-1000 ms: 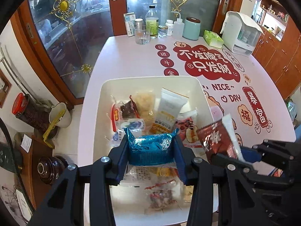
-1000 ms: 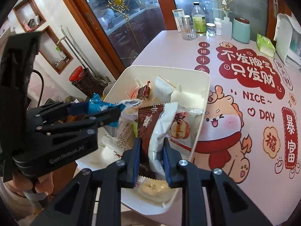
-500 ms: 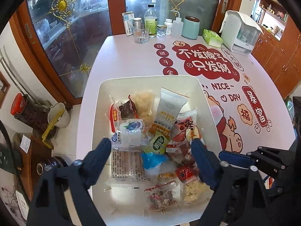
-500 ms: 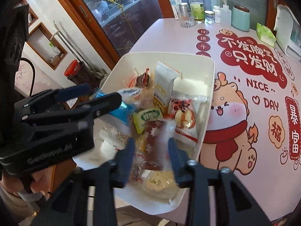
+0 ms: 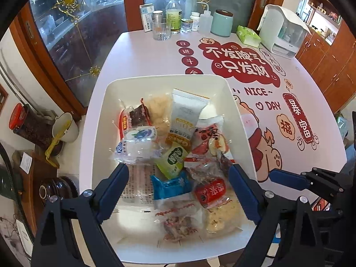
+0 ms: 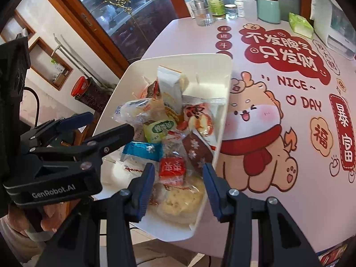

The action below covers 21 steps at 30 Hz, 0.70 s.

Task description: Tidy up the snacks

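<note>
A white bin (image 5: 164,77) (image 6: 184,56) holds several wrapped snacks at the near left of the table. The blue foil packet (image 5: 170,187) (image 6: 142,151) lies loose in it, beside a red packet (image 5: 211,191) (image 6: 172,169) and a brown snowflake packet (image 6: 195,153). My left gripper (image 5: 178,171) (image 6: 109,122) hovers over the bin's near half; its jaws are opening, wide apart, pressing on nothing. My right gripper (image 6: 178,166) hangs over the bin's near right corner, open, with the red packet lying below the gap, untouched.
At the table's far edge stand a glass (image 5: 161,30), bottles, a teal jar (image 5: 221,23), a green tissue pack (image 5: 248,36) and a white appliance (image 5: 282,31). Left of the table, lower down, are a red-lidded jar (image 5: 22,122) and a cup (image 5: 65,126). A hand (image 6: 51,215) holds the left gripper.
Both grippers have opened. The left let go of the blue packet and the right let go of the brown snowflake packet; both packets now lie in the bin.
</note>
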Tool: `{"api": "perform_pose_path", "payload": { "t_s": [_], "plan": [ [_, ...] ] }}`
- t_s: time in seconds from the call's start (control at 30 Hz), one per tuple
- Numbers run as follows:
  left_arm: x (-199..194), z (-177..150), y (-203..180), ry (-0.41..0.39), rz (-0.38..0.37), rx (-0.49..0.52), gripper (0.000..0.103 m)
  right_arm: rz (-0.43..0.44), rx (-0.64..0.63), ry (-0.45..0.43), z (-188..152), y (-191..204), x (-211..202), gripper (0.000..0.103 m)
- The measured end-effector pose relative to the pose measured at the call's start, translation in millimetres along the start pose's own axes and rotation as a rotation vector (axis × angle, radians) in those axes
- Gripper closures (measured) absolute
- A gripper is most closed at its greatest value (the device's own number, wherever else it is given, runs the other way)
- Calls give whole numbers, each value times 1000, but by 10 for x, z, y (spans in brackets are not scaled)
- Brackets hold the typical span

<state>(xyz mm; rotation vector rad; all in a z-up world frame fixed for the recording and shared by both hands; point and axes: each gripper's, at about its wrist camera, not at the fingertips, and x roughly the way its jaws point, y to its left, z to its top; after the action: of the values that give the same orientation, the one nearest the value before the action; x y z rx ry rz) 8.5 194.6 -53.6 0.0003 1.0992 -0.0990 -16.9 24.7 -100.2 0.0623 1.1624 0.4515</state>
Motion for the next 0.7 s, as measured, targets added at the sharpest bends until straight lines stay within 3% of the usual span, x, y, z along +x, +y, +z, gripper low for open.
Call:
{"api": "perform_pose_path", "payload": {
  "t_s": [0.4, 0.7],
  "plan": [
    [-203, 68, -588, -40, -10, 3, 3, -81, 47, -85, -105, -443, -491, 57],
    [-373, 130, -1102, -109, 4, -11, 1, -150, 81, -149, -171, -886, -977, 57]
  ]
}}
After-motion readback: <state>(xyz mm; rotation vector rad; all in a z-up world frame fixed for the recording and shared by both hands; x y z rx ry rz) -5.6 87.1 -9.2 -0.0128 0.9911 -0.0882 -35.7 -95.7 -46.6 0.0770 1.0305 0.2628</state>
